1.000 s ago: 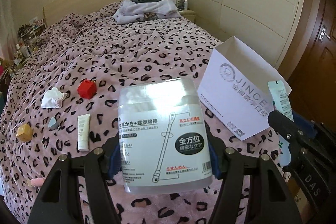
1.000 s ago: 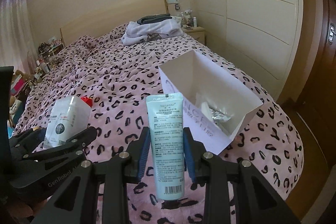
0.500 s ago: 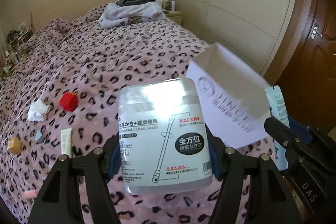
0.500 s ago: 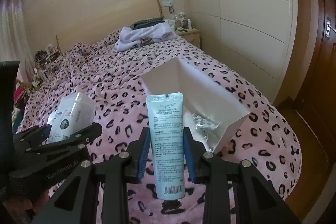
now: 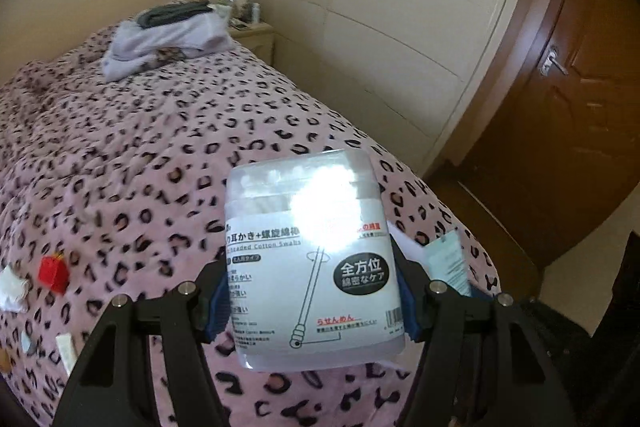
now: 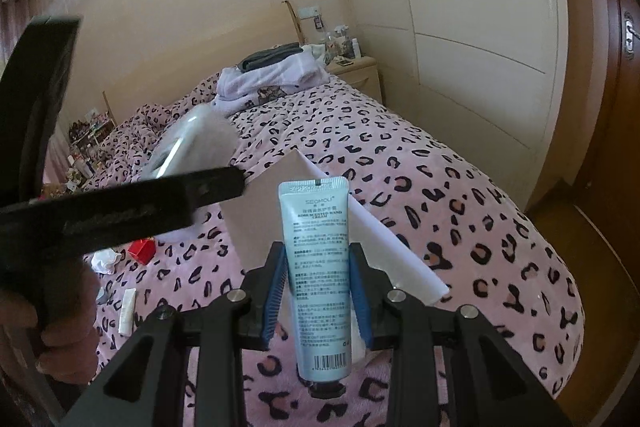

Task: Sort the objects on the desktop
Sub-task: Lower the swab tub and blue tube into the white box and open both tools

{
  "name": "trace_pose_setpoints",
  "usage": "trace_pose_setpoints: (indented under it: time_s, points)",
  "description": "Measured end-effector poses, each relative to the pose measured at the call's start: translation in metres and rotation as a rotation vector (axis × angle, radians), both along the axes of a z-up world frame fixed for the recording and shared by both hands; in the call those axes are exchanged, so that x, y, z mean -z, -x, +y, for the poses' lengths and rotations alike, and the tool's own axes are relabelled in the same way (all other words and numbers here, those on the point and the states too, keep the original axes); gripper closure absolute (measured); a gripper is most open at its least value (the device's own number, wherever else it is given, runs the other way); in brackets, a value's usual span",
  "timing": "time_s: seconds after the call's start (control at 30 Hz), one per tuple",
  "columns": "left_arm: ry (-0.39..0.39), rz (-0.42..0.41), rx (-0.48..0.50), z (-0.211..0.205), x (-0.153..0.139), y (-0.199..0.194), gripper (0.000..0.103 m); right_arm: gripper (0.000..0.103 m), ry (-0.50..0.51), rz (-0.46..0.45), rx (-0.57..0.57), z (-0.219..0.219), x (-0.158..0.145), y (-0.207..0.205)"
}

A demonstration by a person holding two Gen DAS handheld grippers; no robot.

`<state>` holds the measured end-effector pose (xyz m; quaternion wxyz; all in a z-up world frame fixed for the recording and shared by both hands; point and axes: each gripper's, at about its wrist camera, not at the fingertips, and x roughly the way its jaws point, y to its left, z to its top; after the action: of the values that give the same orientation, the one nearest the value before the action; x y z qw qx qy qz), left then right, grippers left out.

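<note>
My left gripper (image 5: 312,301) is shut on a clear cotton swab box (image 5: 308,259), held up over the pink leopard bedspread (image 5: 160,155). The right gripper (image 6: 318,291) is shut on a pale blue hand cream tube (image 6: 318,267), standing upright between its blue pads. Just behind the tube stands an open white paper box (image 6: 372,239). In the right wrist view, a finger of the left gripper (image 6: 208,185) reaches in from the left with the swab box (image 6: 192,143), above the paper box's near corner. In the left wrist view the swab box hides nearly all of the paper box.
A red cube (image 6: 142,250), a crumpled white tissue (image 6: 105,259) and a small white tube (image 6: 127,311) lie on the bed's left part. Folded clothes (image 5: 168,39) sit at the head of the bed beside a nightstand (image 5: 252,35). The bed drops off toward a wooden door (image 5: 580,107).
Both grippers have swung right toward the white paper box, keeping hold of their items. The left gripper with the swab box now crosses the right wrist view and covers the paper box in its own.
</note>
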<state>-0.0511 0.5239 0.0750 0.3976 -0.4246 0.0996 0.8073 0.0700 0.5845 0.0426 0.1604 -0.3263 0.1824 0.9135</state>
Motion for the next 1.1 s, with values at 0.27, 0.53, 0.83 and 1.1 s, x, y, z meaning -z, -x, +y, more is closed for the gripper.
trace_pose_setpoints:
  time_s: [0.27, 0.53, 0.83, 1.1]
  points:
    - [0.044, -0.092, 0.019, 0.029, 0.045, 0.014, 0.037, 0.072, 0.005, -0.043, 0.001, 0.013, 0.025, 0.015]
    - [0.083, -0.095, 0.010, 0.037, 0.065, 0.018, 0.038, 0.072, 0.014, -0.088, -0.015, 0.017, 0.046, 0.028]
    - [0.122, -0.038, 0.007, 0.045, 0.071, 0.018, 0.038, 0.072, -0.003, -0.121, 0.002, 0.020, 0.059, 0.034]
    - [0.127, -0.023, -0.013, 0.041, 0.067, 0.016, 0.038, 0.072, 0.015, -0.112, 0.006, 0.022, 0.055, 0.030]
